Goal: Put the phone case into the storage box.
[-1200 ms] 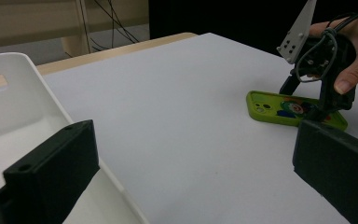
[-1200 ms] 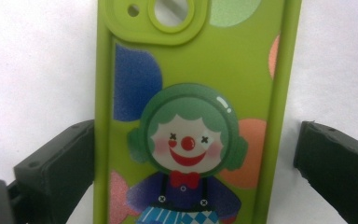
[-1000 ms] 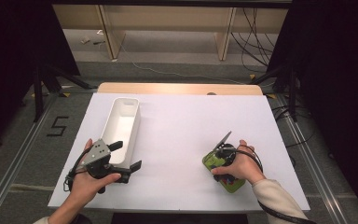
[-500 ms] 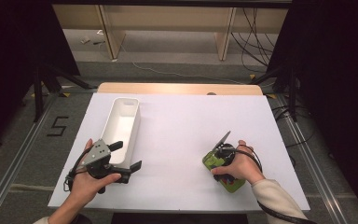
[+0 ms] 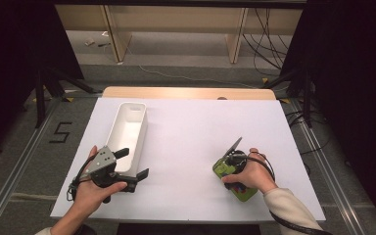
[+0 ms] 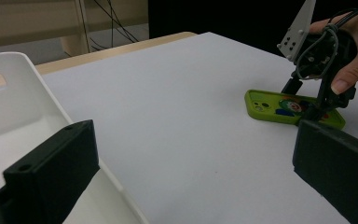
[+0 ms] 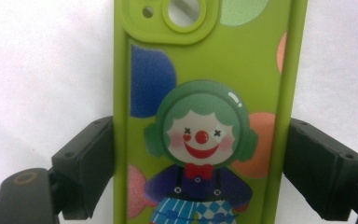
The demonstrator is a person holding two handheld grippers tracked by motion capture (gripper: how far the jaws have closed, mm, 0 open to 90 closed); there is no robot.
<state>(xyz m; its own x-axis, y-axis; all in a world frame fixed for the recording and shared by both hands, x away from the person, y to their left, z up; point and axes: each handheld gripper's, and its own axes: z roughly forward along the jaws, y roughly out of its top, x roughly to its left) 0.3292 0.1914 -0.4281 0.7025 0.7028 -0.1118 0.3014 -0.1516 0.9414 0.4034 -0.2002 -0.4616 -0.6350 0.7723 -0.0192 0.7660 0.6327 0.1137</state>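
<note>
while the case (image 7: pixel 205 116) lies flat on the white table (image 5: pixel 191 132), the right claw (image 5: pixel 228 167) stands over it nose down, one jaw along each long edge, so a squeeze would catch it across its width. its jaws have just been closing and sit at the edges; i cannot tell whether they pinch yet. the left claw (image 5: pixel 133 165) waits wide open, holding nothing, with the tray (image 5: pixel 127 129) beside it, likely where the case goes. the case is lime green, with a clown and coloured dots.
</note>
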